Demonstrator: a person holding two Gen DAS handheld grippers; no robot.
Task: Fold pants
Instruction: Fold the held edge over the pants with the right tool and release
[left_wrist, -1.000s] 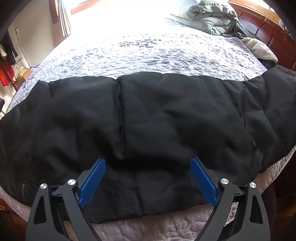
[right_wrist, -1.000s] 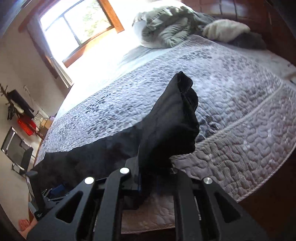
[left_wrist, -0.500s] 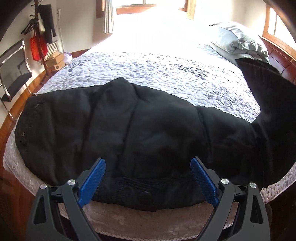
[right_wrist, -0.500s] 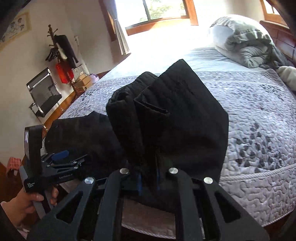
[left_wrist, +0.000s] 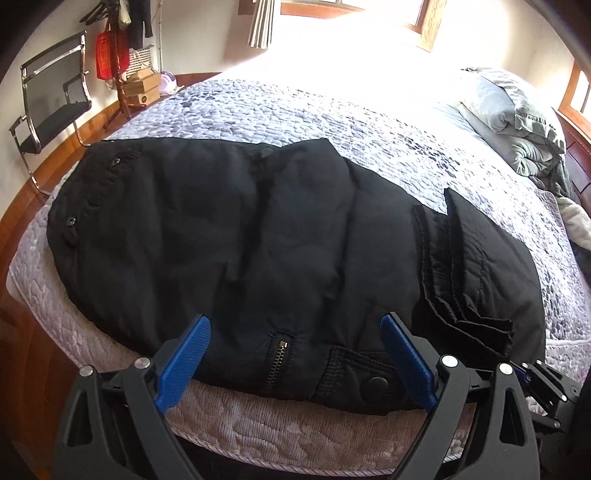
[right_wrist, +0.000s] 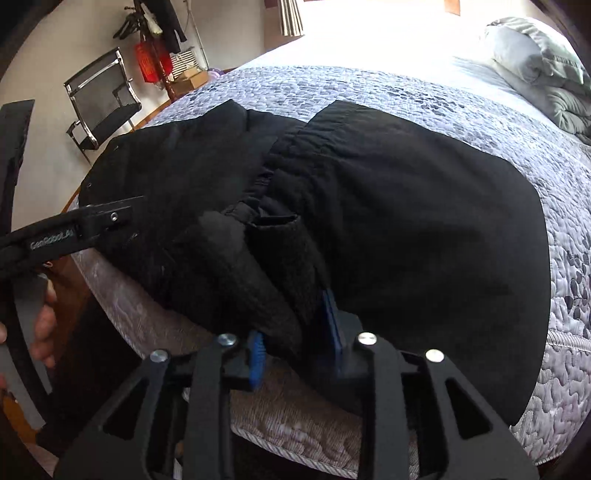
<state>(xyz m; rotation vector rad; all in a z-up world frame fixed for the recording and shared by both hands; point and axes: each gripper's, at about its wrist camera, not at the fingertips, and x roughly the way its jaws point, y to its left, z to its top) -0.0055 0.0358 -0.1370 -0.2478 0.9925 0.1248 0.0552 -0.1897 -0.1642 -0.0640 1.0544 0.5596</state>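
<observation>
Pants (left_wrist: 280, 240) cover quilted bed (left_wrist: 295, 110); chair (left_wrist: 51, 107) beside wall.

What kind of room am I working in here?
Most likely a home bedroom. The black pants lie on a bed with a grey quilted bedspread, a rumpled duvet sits at the far end, and a coat stand hung with clothes stands by the wall beside a chair.

The black padded pants (left_wrist: 280, 236) lie across the bed's near edge, leg ends apparently folded back over themselves.
</observation>
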